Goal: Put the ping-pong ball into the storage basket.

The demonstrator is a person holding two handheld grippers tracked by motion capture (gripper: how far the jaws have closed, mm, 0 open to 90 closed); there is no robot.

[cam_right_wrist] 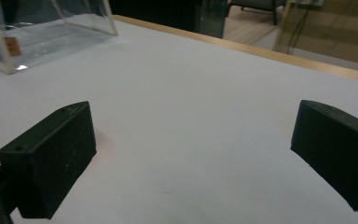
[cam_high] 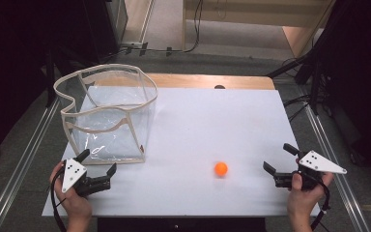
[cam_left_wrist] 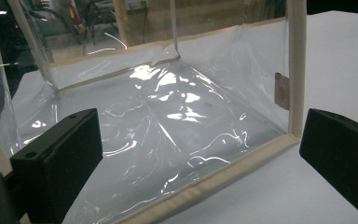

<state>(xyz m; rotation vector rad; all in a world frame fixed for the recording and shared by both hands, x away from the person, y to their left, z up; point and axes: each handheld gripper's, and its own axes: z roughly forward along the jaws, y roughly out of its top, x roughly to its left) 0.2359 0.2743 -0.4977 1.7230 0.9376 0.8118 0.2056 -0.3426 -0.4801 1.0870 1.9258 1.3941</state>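
A clear plastic bag (cam_high: 107,115) with beige trim stands open-topped on the left of the white tabletop (cam_high: 207,121). An orange ball (cam_high: 221,168) lies on the tabletop near the front, right of centre. My left gripper (cam_high: 98,162) is open just in front of the bag's near bottom corner, holding nothing. In the left gripper view the bag (cam_left_wrist: 168,107) sits close ahead of the open left gripper (cam_left_wrist: 200,140). My right gripper (cam_high: 278,157) is open at the front right, a short way right of the ball. The right gripper (cam_right_wrist: 191,144) has bare tabletop between its jaws, and the bag (cam_right_wrist: 37,32) is far off.
A wooden table edge (cam_high: 207,80) runs along the far side of the white surface. Metal rails (cam_high: 19,159) flank the table on the floor. Dark furniture and cables (cam_high: 314,72) stand at the back and right.
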